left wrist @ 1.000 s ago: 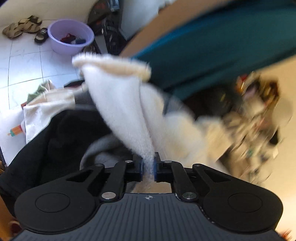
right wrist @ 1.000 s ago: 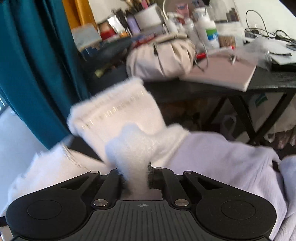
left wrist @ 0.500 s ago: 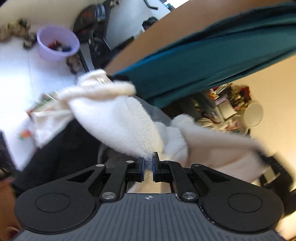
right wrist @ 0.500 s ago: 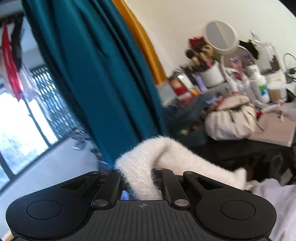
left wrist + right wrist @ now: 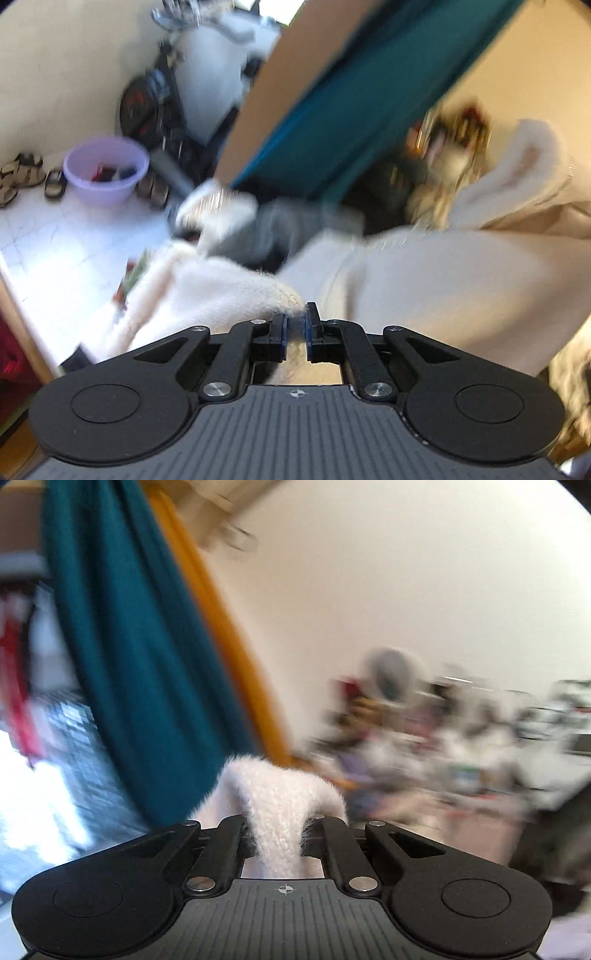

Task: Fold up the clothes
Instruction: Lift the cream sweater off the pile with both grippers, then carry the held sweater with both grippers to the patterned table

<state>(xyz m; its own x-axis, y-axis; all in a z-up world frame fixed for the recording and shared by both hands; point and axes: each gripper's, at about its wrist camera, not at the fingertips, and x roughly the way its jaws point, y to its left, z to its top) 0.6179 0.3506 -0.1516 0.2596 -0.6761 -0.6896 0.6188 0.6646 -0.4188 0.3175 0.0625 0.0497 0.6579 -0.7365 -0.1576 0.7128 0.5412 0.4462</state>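
Observation:
A fluffy white sweater (image 5: 424,280) hangs stretched between my two grippers. In the left wrist view my left gripper (image 5: 295,326) is shut on an edge of it, and the cloth spreads away to the right and up, with a cuff (image 5: 218,206) dangling further off. In the right wrist view my right gripper (image 5: 282,834) is shut on another fold of the white sweater (image 5: 280,801), which bunches over the fingers and hides the pads. That view is blurred and looks almost level across the room.
A teal curtain (image 5: 136,664) with an orange strip (image 5: 221,627) hangs on the left. A cluttered desk (image 5: 461,746) stands at the right. On the tiled floor (image 5: 55,236) sit a lilac basin (image 5: 107,173), sandals (image 5: 22,177) and dark clothes (image 5: 288,225).
My right gripper rose steeply with the sweater, so the desk sank in its view and the wall fills it. My left gripper rolled and lifted a little; the sweater now stretches out to the right.

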